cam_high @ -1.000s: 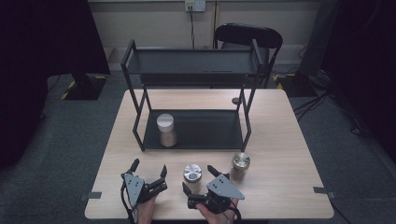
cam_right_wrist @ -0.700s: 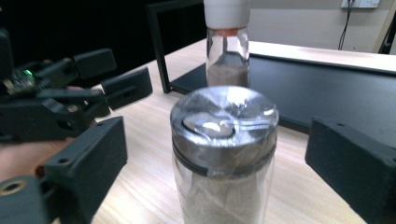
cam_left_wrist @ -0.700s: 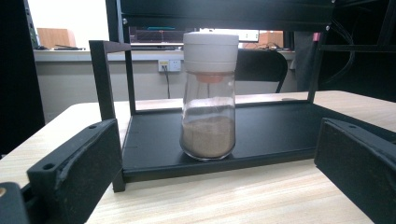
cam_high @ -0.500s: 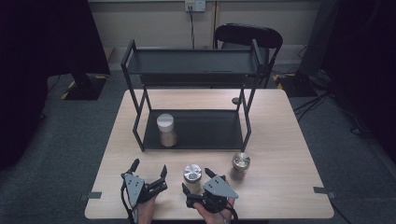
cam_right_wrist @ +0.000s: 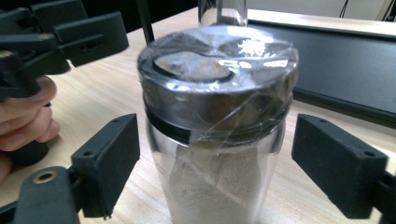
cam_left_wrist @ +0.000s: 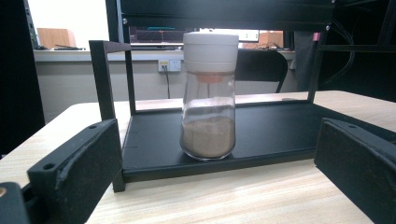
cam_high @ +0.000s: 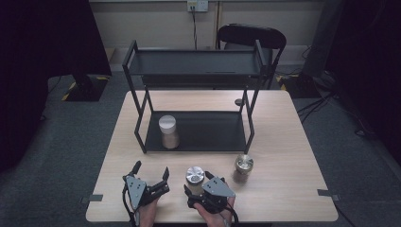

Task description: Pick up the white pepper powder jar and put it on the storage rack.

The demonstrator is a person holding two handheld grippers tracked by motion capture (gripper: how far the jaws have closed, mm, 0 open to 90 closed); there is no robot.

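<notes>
The big wooden tabletop (cam_high: pixel 293 156) holds a black rack (cam_high: pixel 194 71) with two shelves. On the low shelf, at its left end, stands a glass jar with a white lid (cam_high: pixel 168 131) and brown powder inside. Out in front of the rack, on the bare wood, stand two smaller jars with shiny lids. One jar with a gold lid (cam_high: pixel 244 167) stands off to the right, near the rack's front leg. The other is the silver-lid jar (cam_high: pixel 194 178), wrapped in clear plastic, close to the near edge of the tabletop.

The right gripper (cam_high: pixel 201 185) is around this silver-lid jar. In the right gripper view its two black jaws stand wide apart, one on each side of the glass, and do not touch it. So it is not holding anything yet. The left gripper (cam_high: pixel 151 176) rests just to the left, jaws spread too, holding nothing, and it points at the white-lid jar.

The job now looks like grabbing the silver-lid jar. To do it well, keep the jar in the middle between the jaws. Close on the glass below the lid, not on the lid. Squeeze slowly, because the plastic may be slippery. Keep the jar straight up when lifting.
</notes>
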